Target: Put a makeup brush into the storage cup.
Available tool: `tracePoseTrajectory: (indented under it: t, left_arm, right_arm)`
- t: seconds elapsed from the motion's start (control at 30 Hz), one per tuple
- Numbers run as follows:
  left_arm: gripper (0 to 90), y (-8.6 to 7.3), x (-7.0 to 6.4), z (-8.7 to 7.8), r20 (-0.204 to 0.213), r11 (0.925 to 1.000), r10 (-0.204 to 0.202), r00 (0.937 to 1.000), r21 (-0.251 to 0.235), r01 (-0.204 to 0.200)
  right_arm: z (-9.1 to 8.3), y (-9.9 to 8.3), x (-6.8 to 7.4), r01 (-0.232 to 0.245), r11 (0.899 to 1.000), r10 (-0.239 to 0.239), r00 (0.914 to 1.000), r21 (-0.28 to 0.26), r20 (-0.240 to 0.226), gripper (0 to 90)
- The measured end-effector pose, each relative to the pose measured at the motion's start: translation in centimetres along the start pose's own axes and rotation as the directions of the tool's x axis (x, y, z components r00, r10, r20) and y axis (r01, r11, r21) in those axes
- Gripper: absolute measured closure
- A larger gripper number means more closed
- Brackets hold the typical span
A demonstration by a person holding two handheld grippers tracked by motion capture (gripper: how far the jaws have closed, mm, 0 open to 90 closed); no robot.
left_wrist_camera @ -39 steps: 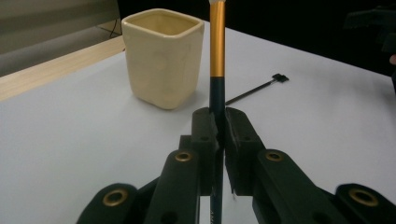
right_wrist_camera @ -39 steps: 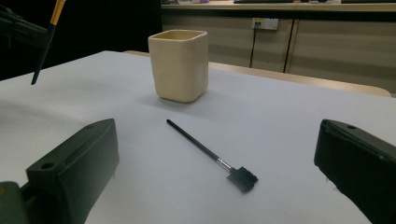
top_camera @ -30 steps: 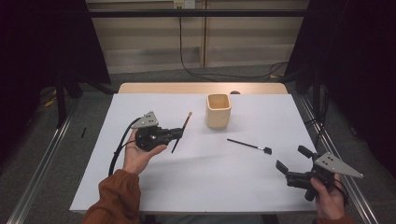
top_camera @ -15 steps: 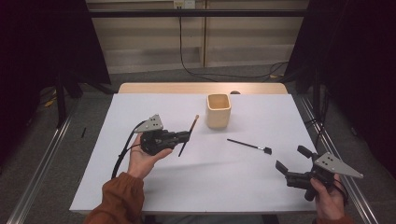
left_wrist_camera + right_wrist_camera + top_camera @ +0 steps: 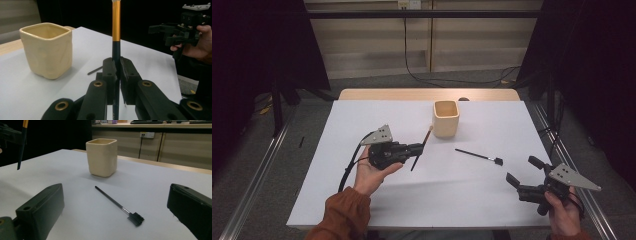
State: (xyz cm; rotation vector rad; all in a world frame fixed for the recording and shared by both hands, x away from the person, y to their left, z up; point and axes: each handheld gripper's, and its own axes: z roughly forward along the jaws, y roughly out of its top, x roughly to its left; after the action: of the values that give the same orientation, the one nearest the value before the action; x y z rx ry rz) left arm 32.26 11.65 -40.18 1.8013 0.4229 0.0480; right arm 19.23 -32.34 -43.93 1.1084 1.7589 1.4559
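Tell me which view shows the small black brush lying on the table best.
The right gripper view: the black brush lies close between the open jaws, thin handle and comb-like head both clear. The high view shows it small, right of the cream cup. The left gripper view catches a dark sliver of its handle beside the cup.

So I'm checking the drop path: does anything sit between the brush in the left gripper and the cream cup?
Nothing visible does. The left gripper is shut on the brush, held off the white table, and bare table separates it from the cream cup. The small black brush lies off to the side, nearer the right gripper.
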Motion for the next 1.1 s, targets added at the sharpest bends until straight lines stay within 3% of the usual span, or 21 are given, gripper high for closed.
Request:
tracePoseTrajectory:
  t: [0.43,0.5,0.83,1.1]
  left_arm:
    - [83.5,0.1,-0.8,0.5,0.021,0.9996,-0.019,0.9996,-0.02,0.02]
    - [83.4,0.2,-0.9,0.6,0.026,0.9996,-0.018,0.9995,-0.019,0.018]
    - [83.5,0.2,-1.3,1.3,0.034,0.9999,-0.005,0.9994,-0.01,0.005]
    - [83.4,0.4,-1.7,1.6,0.045,0.9998,-0.004,0.999,-0.018,0.005]
  right_arm:
    - [0.1,0.4,0.1,-0.006,1.0,0.006,0.9997,-0.016,-0.023,0.0]
    - [0.2,0.7,0.3,-0.029,0.999,0.028,0.9989,-0.022,-0.038,0.0]
    - [1.6,1.9,1.3,-0.003,1.0,0.002,0.9921,-0.015,-0.126,0.0]
    - [2.5,3.0,2.2,0.001,0.999,-0.009,0.9827,-0.044,-0.185,0.0]
